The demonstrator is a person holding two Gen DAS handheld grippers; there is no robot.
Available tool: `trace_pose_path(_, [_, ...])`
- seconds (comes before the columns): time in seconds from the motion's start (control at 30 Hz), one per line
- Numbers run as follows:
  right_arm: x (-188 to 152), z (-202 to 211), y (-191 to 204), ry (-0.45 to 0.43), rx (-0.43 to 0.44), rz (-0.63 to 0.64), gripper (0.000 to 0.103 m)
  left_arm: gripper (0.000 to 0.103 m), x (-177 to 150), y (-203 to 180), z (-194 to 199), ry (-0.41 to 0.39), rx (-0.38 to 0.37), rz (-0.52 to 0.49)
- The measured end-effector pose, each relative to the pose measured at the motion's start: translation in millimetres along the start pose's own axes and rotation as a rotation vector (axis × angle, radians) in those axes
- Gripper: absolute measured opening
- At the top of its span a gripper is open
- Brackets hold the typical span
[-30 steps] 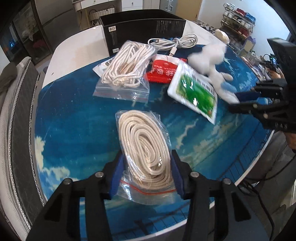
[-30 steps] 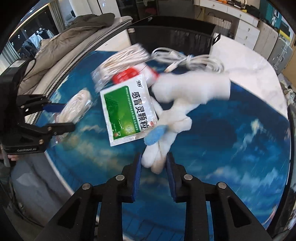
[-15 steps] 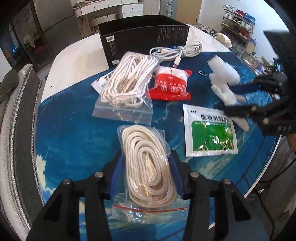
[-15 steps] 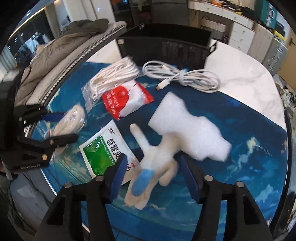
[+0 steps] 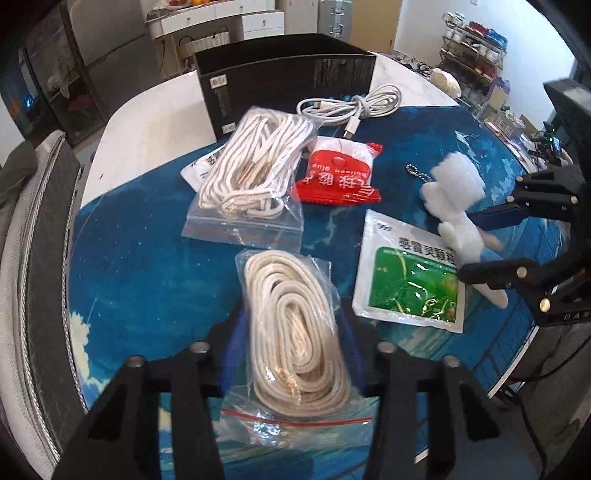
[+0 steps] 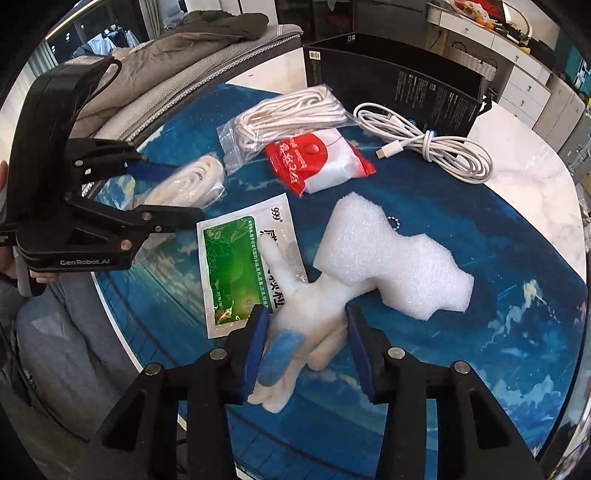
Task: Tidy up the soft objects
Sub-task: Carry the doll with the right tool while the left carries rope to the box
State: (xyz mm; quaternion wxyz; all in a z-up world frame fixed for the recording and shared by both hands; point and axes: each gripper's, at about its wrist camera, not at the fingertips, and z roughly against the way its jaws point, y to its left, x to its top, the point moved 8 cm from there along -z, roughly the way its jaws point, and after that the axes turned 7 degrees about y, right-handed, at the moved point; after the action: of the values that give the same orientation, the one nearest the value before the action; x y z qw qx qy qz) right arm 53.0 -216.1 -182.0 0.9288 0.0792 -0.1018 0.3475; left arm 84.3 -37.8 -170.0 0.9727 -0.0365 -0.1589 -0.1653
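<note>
Right gripper (image 6: pixel 304 341) stood wide open, its jaws flanking but not gripping the plush toy (image 6: pixel 310 314), which lay on the table (image 6: pixel 517 332) at 3 o'clock of the green sachet (image 6: pixel 240 273). Light and squashy, it seemed best pinched mid-body. Left gripper (image 5: pixel 291 332) likewise straddled a bagged cord (image 5: pixel 295 332), jaws open.

round table with blue sky-and-cloud printed cover (image 5: pixel 140 258) | bare white marble top (image 6: pixel 524 177) beyond the cover | tall black cardboard box (image 5: pixel 284 85) at the far edge | grey padded chair back (image 5: pixel 33 221) with olive jacket (image 6: pixel 192 40) draped over it | white drawer cabinets (image 5: pixel 236 22) behind | wire rack of jars (image 5: pixel 476 33) far right
</note>
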Motion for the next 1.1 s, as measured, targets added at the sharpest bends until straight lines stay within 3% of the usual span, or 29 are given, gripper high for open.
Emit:
trace_pose_path(0.13, [9,7,5,-0.027,0.005,0.0,0.041,0.037,2,0,3,-0.016,0.012,-0.011])
trace_pose_path(0.43, [17,29,14,-0.089,0.069,0.016,0.041,0.037,9,2,29,-0.105,-0.006,0.004])
trace_pose_path(0.73, [22,50,36,-0.119,0.252,0.016,0.041,0.037,18,1,46,-0.142,-0.025,0.021])
trace_pose_path(0.87, [21,50,28,-0.129,0.129,0.019,0.041,0.037,16,-3,42,-0.134,-0.023,0.024])
trace_pose_path(0.97, [22,62,22,-0.17,0.101,-0.005,0.041,0.037,19,-5,44,-0.142,-0.02,0.033])
trace_pose_path(1.1, [29,85,14,-0.282,0.005,-0.009,0.041,0.037,32,-7,62,-0.231,0.035,0.031])
